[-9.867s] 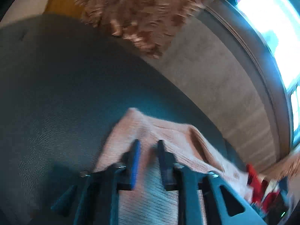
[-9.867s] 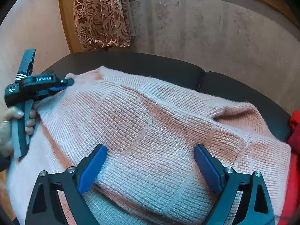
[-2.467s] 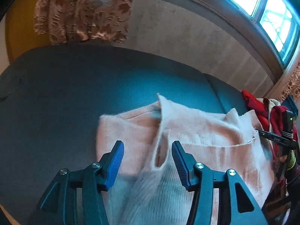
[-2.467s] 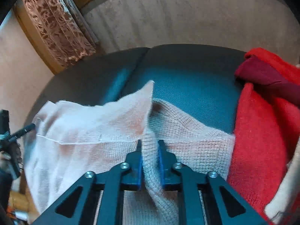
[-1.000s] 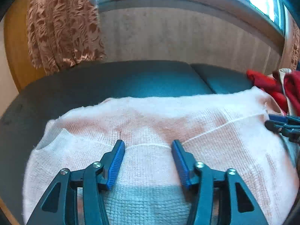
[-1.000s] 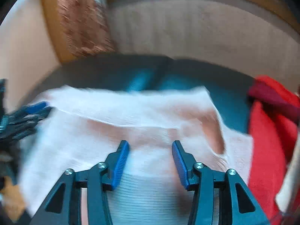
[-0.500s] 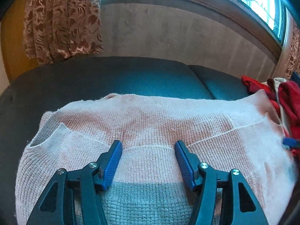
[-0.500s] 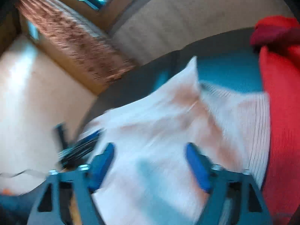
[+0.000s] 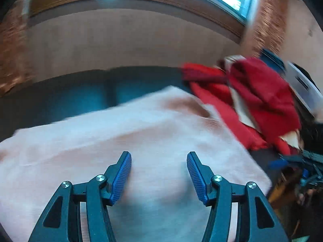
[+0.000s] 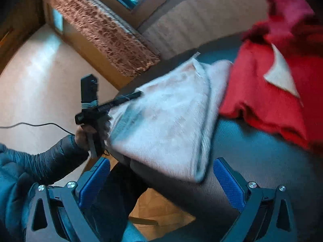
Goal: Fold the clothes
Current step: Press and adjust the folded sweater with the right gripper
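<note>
Both tongs stand wide with nothing between their blue pads: the left tongs (image 9: 159,174) hover over the folded pink sweater (image 9: 141,137), and the right tongs (image 10: 161,183) hang above the front edge of the dark sofa seat (image 10: 262,153). From the left wrist view the sweater fills the foreground as a broad flat panel lying on the sofa (image 9: 80,94), with the pile of red clothes (image 9: 262,96) touching its far right corner; the other tool shows only as a blurred blue shape at the right edge. Only the right wrist view shows the sweater's layered front edge near the seat's front edge, its folded thickness, and the person's hand (image 10: 84,135) in a dark padded sleeve (image 10: 40,161) gripping the left tool beside the sweater's left side. Both views are motion-blurred.
</note>
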